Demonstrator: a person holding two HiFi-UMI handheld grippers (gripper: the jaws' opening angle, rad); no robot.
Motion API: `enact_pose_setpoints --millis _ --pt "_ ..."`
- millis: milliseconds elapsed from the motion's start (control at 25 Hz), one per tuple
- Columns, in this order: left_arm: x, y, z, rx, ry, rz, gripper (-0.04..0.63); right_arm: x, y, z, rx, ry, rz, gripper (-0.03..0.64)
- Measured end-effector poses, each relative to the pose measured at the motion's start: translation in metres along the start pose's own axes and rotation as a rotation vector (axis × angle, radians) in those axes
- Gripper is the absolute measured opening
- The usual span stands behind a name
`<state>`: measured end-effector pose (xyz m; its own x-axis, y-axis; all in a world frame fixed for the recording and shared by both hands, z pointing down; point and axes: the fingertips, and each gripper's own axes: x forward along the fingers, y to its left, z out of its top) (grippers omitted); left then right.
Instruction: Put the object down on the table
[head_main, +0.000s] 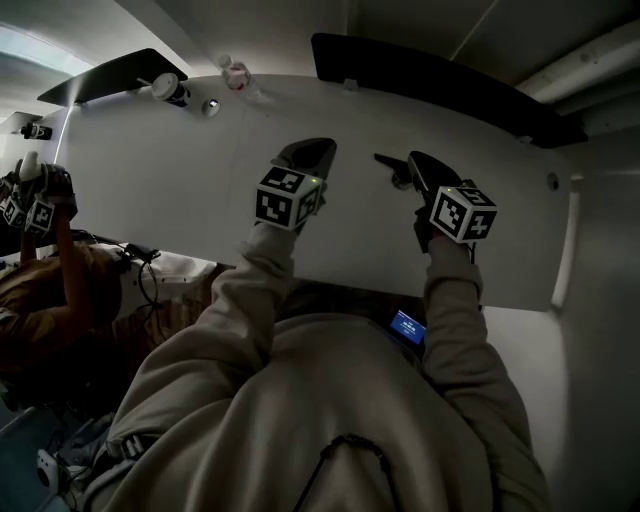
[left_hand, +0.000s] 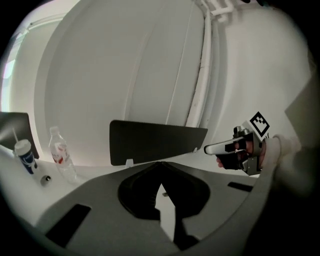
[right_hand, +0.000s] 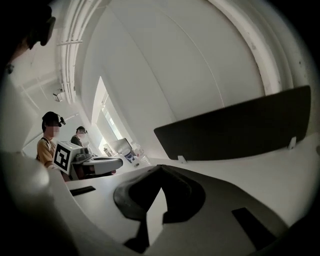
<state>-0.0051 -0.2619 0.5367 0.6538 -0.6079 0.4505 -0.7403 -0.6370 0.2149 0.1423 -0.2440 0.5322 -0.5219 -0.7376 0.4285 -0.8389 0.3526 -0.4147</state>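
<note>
No loose object shows in either gripper. In the head view my left gripper (head_main: 314, 148) hovers over the white table (head_main: 180, 180), shut and empty. My right gripper (head_main: 386, 162) is beside it, a little to the right, also shut with nothing in it. The left gripper view looks along its own closed jaws (left_hand: 160, 165); the right gripper (left_hand: 211, 148) floats at the right there. In the right gripper view its jaws (right_hand: 160, 169) meet at the tips, and the left gripper (right_hand: 114, 164) shows at the left.
A clear water bottle (head_main: 235, 72) (left_hand: 61, 152), a lidded cup with a straw (head_main: 170, 88) (left_hand: 24, 155) and a small round thing (head_main: 211, 105) stand at the table's far left. Dark dividers (head_main: 430, 75) (left_hand: 157, 141) line the far edge. Another person (head_main: 45, 260) sits at the left.
</note>
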Motion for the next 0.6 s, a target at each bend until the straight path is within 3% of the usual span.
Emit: enact_pose_setpoints --millis 240,600 --pt "-0.025 -0.004 0.078 0.064 -0.135 0.004 0.005 -0.031 0.033 0.088 -0.124 -0.134 -0.003 0.018" --pt "-0.077 -0.047 0.199 0.187 -0.326 -0.045 0.005 -0.097 0.097 0.189 -0.292 -0.294 0.002 0.018"
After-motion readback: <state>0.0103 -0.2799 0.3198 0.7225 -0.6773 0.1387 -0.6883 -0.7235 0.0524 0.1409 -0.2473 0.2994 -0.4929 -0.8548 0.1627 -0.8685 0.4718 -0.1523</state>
